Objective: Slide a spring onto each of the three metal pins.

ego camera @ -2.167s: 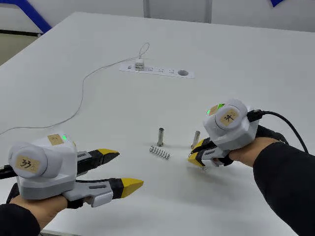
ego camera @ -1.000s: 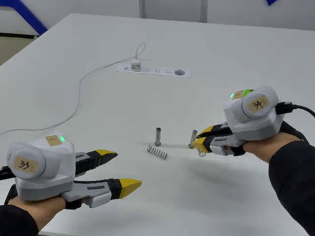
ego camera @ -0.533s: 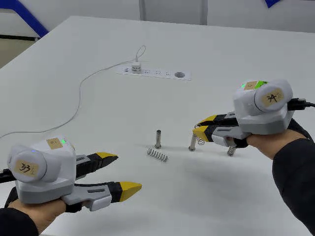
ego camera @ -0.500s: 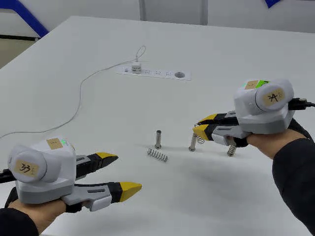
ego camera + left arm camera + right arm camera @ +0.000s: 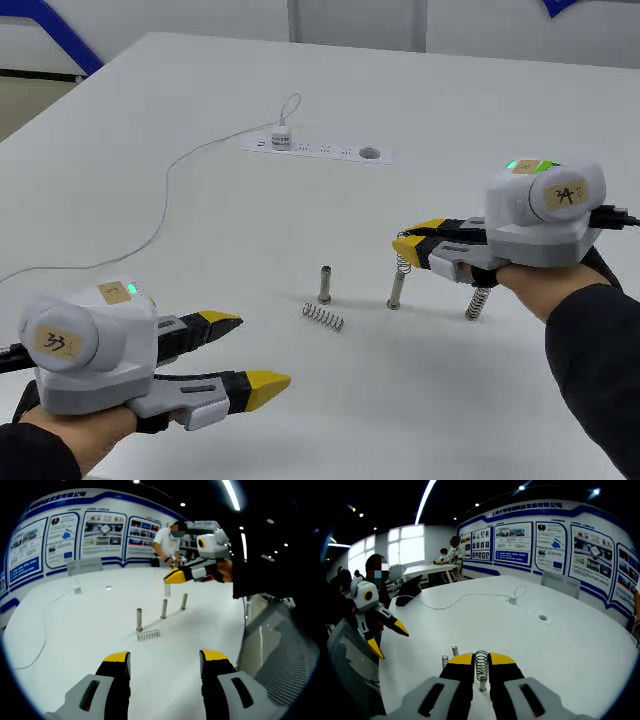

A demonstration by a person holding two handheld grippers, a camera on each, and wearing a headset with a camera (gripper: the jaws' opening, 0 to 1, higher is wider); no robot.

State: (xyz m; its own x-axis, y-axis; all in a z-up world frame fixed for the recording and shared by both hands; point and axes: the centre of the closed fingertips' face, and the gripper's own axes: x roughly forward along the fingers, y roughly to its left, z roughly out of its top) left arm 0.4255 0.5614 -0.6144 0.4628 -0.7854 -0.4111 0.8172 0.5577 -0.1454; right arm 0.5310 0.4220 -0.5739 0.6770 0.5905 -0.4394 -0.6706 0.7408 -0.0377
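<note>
Three metal pins stand upright on the white table. The left pin (image 5: 326, 283) is bare. The right pin (image 5: 478, 302) carries a spring around it. My right gripper (image 5: 408, 246) is shut on a spring (image 5: 403, 263), which hangs upright just above the top of the middle pin (image 5: 397, 288). In the right gripper view the held spring (image 5: 481, 663) sits between the yellow tips, with the pin (image 5: 482, 684) directly below it. Another spring (image 5: 323, 316) lies flat in front of the left pin. My left gripper (image 5: 245, 350) hovers open near the table's front left, holding nothing.
A white power strip (image 5: 320, 148) with a plugged adapter lies farther back, and its cable (image 5: 165, 200) trails off to the left. In the right gripper view, people stand by a distant table (image 5: 427, 570). Mesh chairs (image 5: 280, 645) stand beside the table.
My right gripper has risen from table level with the spring and now holds it over the middle pin. The spring-covered right pin has come into sight behind it. The left gripper has stayed put.
</note>
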